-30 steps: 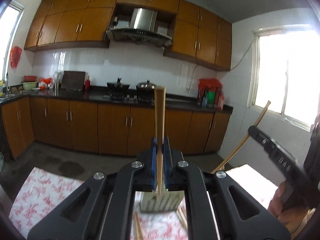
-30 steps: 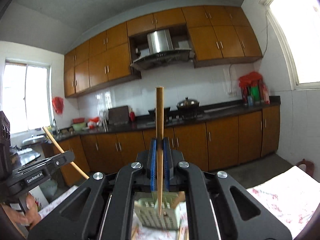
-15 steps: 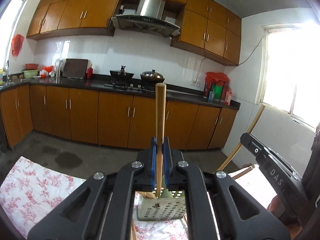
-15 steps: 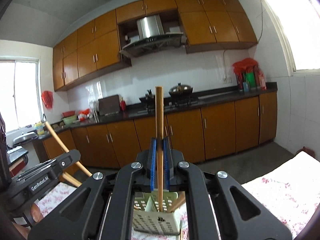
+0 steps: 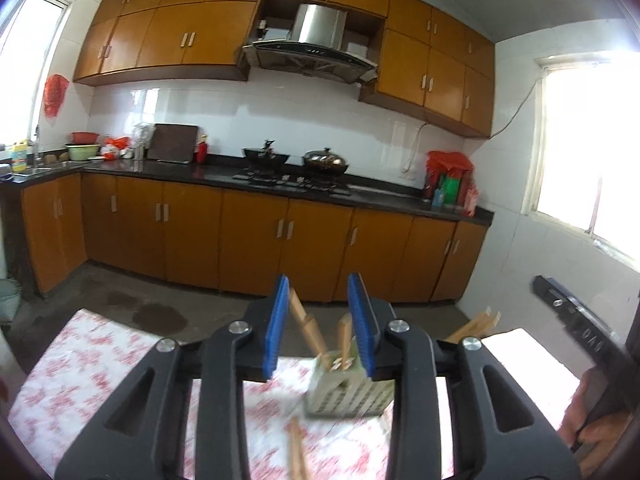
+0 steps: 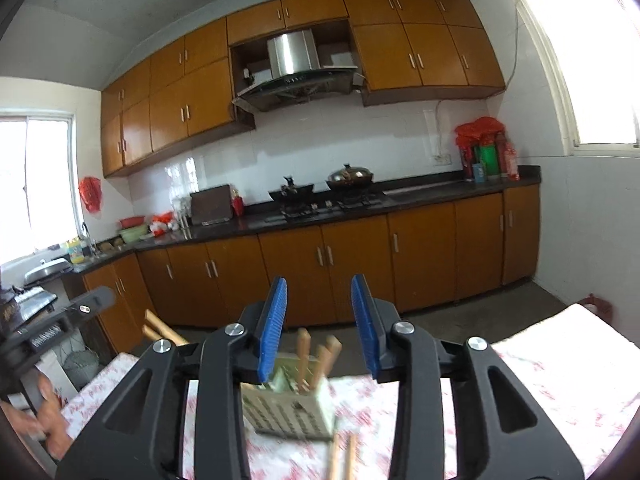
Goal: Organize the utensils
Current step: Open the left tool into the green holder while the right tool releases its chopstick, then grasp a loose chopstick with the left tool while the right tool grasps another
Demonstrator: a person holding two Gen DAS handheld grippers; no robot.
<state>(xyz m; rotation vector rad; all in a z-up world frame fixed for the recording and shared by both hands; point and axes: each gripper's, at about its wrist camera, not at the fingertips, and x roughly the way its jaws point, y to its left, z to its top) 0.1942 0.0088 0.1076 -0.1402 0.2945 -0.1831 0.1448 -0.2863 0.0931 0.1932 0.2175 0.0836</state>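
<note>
A pale perforated utensil holder [image 5: 347, 394] stands on the floral tablecloth [image 5: 92, 376] with several wooden chopsticks [image 5: 308, 330] leaning in it. My left gripper [image 5: 319, 325] is open and empty just above and in front of the holder. In the right wrist view the same holder [image 6: 290, 408] holds chopsticks [image 6: 316, 358], and my right gripper [image 6: 319, 326] is open and empty above it. Loose chopsticks lie on the cloth in front of the holder in both views [image 5: 298, 454] [image 6: 342, 458].
The other gripper shows at the right edge of the left wrist view [image 5: 576, 324] and at the left edge of the right wrist view [image 6: 60, 320]. Kitchen cabinets [image 5: 256, 236] and a stove counter [image 6: 320, 208] stand beyond the table.
Both grippers were shut on upright chopsticks; both have opened and the chopsticks now stand in the holder. Both views have tilted down toward the table.
</note>
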